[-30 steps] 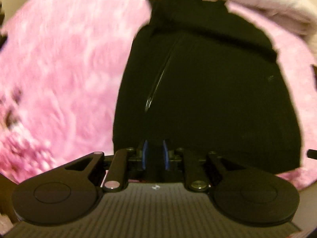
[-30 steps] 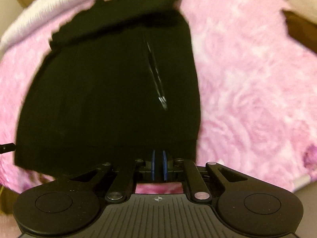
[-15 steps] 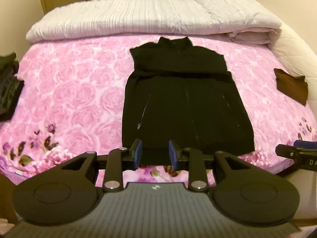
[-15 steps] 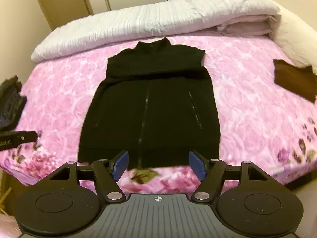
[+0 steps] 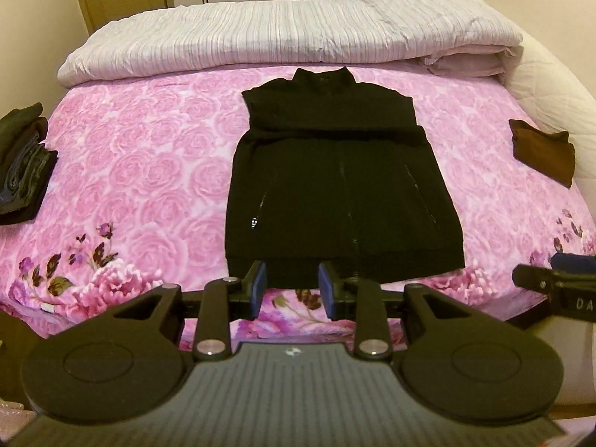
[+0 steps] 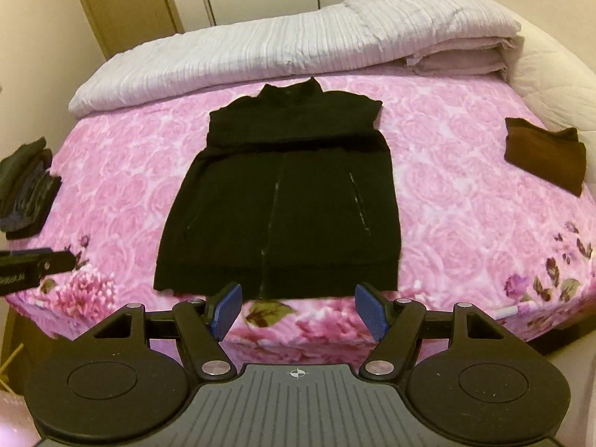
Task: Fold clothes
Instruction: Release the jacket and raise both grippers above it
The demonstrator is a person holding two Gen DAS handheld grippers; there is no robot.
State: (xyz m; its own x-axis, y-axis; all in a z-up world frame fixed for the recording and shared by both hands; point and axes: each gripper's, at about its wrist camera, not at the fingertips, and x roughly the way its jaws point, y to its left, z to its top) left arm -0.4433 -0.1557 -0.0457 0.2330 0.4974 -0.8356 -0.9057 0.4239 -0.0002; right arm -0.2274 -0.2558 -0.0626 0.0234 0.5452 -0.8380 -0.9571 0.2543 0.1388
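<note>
A black zip-up garment (image 5: 335, 186) lies flat on the pink floral bedspread (image 5: 149, 171), collar at the far end, hem toward me; it also shows in the right wrist view (image 6: 287, 201). Its sleeves look folded in. My left gripper (image 5: 291, 290) is open and empty, held back above the hem. My right gripper (image 6: 298, 311) is wide open and empty, also short of the hem. Each gripper shows at the edge of the other's view: the right one (image 5: 558, 290), the left one (image 6: 33, 264).
A folded brown garment (image 5: 542, 151) lies at the bed's right side. A stack of dark folded clothes (image 5: 22, 164) sits at the left edge. A rolled pale quilt (image 5: 283, 33) lies across the far end. A white padded bed side (image 5: 551, 89) runs along the right.
Both grippers let go of the garment's hem, opened and pulled back and up. The garment now lies flat on the bed.
</note>
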